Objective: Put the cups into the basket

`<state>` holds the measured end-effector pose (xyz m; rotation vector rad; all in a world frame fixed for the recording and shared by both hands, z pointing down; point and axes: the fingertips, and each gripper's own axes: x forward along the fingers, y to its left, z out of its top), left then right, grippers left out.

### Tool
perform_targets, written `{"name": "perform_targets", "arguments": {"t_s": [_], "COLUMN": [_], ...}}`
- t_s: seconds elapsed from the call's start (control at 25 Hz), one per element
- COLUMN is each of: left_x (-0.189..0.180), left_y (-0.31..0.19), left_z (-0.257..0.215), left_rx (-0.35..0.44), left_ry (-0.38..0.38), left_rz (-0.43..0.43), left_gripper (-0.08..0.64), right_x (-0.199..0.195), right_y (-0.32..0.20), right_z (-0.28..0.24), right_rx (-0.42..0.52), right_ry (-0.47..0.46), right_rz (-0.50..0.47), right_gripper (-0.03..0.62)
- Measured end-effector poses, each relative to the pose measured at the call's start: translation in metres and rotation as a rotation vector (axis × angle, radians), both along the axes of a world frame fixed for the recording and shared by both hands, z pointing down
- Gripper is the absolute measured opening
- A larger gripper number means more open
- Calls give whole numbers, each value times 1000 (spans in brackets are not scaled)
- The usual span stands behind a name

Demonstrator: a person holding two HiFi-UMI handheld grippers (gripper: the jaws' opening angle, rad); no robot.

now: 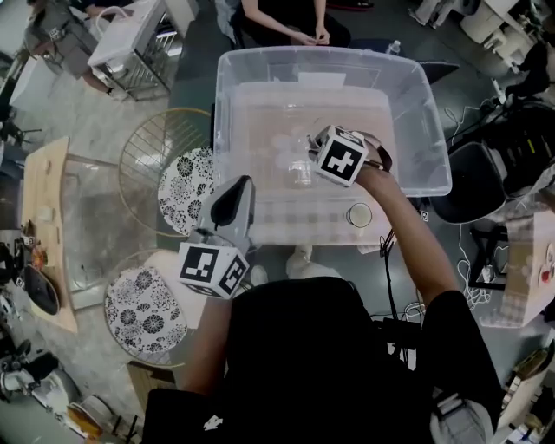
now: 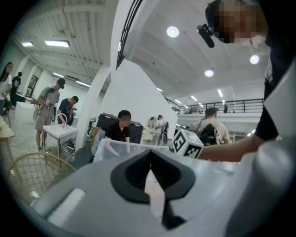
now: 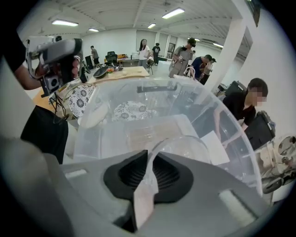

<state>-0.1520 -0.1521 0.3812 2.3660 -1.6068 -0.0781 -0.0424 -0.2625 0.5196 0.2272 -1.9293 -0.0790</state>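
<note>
My right gripper (image 1: 310, 160) hangs over the clear plastic bin (image 1: 416, 104), pointing steeply down. It is shut on the rim of a clear glass cup (image 3: 185, 148), and the glass wall sits between its pads (image 3: 159, 173). In the head view that cup (image 1: 301, 176) shows faintly just left of the marker cube. Another cup (image 1: 358, 215) stands on the table outside the bin, by its front right corner. My left gripper (image 1: 232, 195) is held level at the bin's front left, jaws shut with nothing between them (image 2: 150, 157).
A round wire basket (image 1: 160, 143) and two patterned stools (image 1: 186, 186) (image 1: 143, 308) stand left of the bin. A person sits behind the bin's far edge (image 1: 286, 22). A wooden table (image 1: 48, 234) runs along the far left. Cables lie on the floor to the right.
</note>
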Motion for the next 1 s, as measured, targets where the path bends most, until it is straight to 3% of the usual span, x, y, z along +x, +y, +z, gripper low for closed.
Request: {"name": "perform_targets", "arguments": {"t_s": [0.76, 1.0], "left_x": [-28, -32], "left_y": [8, 8], "left_z": [11, 17], "left_rx": [-45, -62], "left_ry": [-14, -13], "left_rz": [-144, -170], "left_gripper": [8, 8], "right_x": [6, 16], "right_y": [-30, -30], "right_z": [160, 186], "right_rx": [-219, -229], "right_ry": [239, 311], "right_rz": [-21, -41], "right_gripper": [28, 26]}}
